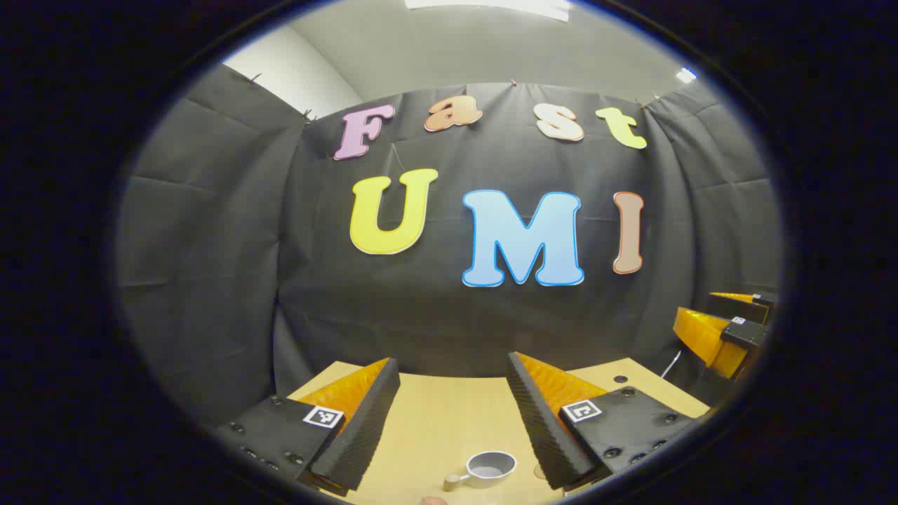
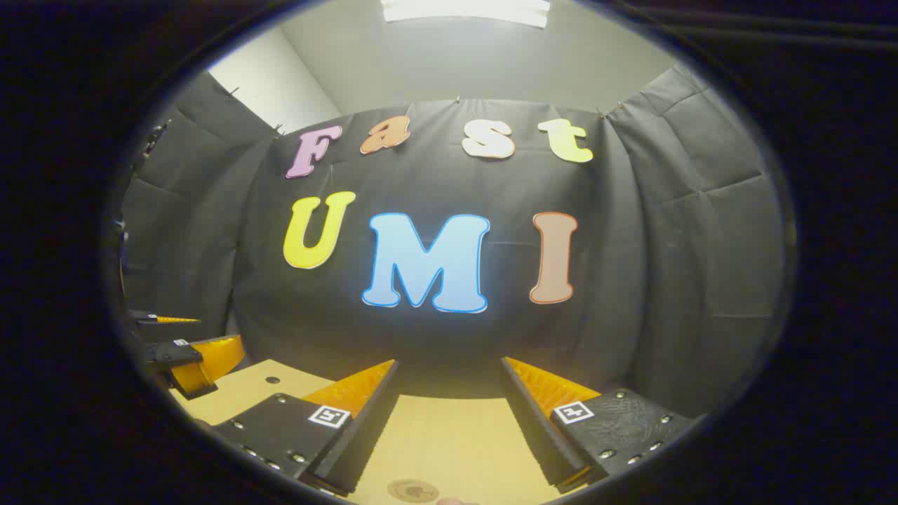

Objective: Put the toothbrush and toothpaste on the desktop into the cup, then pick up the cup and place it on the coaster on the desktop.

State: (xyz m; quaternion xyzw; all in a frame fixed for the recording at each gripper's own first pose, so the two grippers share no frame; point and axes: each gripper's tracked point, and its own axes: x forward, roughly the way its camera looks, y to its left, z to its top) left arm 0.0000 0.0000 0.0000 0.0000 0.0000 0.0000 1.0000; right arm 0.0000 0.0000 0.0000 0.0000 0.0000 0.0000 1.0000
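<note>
Both grippers, left (image 1: 454,414) and right (image 2: 449,414), are hovering wide open and empty; lowering squarely toward the cup (image 1: 490,468) looks advisable.

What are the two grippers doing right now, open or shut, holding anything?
Left gripper: open, empty, above the small grey handled cup on the light wooden desktop.
Right gripper: open, empty, above the round brown coaster.
</note>
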